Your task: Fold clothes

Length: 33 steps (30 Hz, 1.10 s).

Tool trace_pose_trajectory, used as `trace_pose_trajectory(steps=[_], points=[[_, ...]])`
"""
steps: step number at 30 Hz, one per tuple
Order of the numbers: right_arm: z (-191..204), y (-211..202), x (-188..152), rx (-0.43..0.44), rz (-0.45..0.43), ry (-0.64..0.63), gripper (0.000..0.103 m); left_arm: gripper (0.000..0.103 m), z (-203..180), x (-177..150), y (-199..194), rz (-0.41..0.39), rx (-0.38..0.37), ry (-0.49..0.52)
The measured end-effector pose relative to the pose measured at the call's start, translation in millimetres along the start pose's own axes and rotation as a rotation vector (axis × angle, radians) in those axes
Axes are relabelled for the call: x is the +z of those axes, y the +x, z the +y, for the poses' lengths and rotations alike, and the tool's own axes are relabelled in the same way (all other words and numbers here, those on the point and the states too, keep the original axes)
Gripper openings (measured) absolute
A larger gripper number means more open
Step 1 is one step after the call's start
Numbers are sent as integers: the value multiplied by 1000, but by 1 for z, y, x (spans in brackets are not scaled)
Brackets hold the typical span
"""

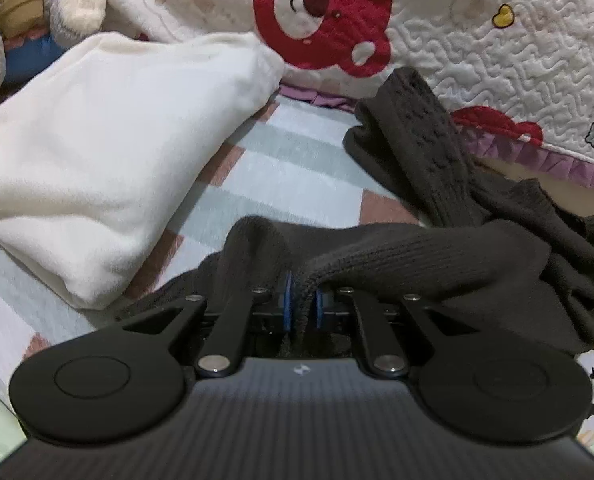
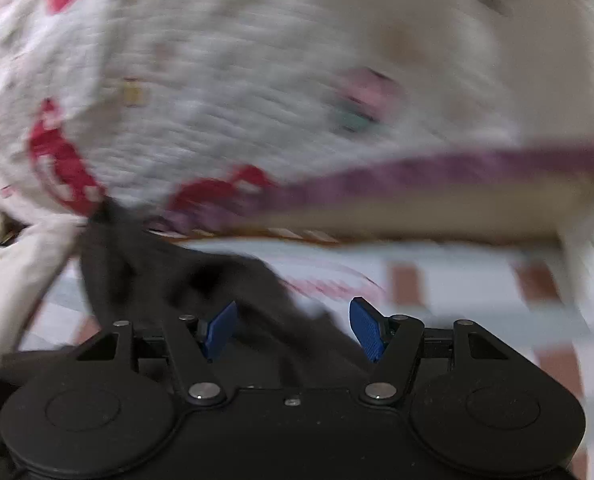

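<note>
Striped bedding (image 1: 281, 160) in pale blue, grey and pink covers the middle of the left wrist view. At upper right hangs a white quilt (image 1: 497, 64) printed with a red bear and edged with a purple frill. A folded cream garment (image 1: 109, 148) lies at left, with plush toys (image 1: 25, 12) in the upper left corner. The dark knitted sweater (image 1: 437, 256) sprawls from centre to right edge, one ribbed part rising against the quilt. The left gripper (image 1: 301, 304), at lower centre, has its blue pads pressed together on a ridge of the sweater.

The right wrist view is heavily blurred. The right gripper (image 2: 293, 330) stands spread, its blue fingertips (image 2: 367, 330) well apart. Dark sweater cloth (image 2: 169, 280) lies at lower left, reaching between the fingers; whether it touches them cannot be told. The quilt (image 2: 237, 80) fills the upper frame.
</note>
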State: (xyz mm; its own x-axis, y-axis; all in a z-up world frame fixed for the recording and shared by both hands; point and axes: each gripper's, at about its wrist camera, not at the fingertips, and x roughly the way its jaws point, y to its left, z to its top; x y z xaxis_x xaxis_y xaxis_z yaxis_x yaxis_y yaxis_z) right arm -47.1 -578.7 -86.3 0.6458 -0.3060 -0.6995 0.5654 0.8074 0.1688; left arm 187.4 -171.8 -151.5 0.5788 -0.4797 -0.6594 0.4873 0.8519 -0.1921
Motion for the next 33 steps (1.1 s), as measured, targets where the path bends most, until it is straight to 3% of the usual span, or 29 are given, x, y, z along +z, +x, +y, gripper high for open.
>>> trace_pose_trajectory(steps=[8, 15, 18, 19, 20, 21, 25, 31, 33], points=[[-76, -16, -72, -246, 104, -140, 68, 8, 1, 14, -6, -96, 57, 42], [-119, 10, -104, -445, 202, -209, 72, 9, 4, 11, 0, -131, 139, 80], [-134, 22, -105, -495, 220, -174, 78, 9, 21, 19, -2, -105, 87, -17], [-138, 25, -106, -483, 215, -155, 75, 9, 28, 21, -4, -87, 54, -61], [-143, 26, -106, -436, 218, -118, 42, 10, 34, 21, -5, -69, 23, -95], [-148, 24, -103, -356, 229, -49, 19, 10, 38, 20, -8, -52, -1, -121], [-128, -5, -92, -126, 247, 96, 19, 19, 20, 13, -27, -30, -96, -92], [-31, -28, -103, 274, 328, 160, 18, 27, -13, 3, -59, -6, -237, -24], [5, -29, -107, 395, 364, 174, 18, 50, -35, -3, -78, -35, -302, 84]])
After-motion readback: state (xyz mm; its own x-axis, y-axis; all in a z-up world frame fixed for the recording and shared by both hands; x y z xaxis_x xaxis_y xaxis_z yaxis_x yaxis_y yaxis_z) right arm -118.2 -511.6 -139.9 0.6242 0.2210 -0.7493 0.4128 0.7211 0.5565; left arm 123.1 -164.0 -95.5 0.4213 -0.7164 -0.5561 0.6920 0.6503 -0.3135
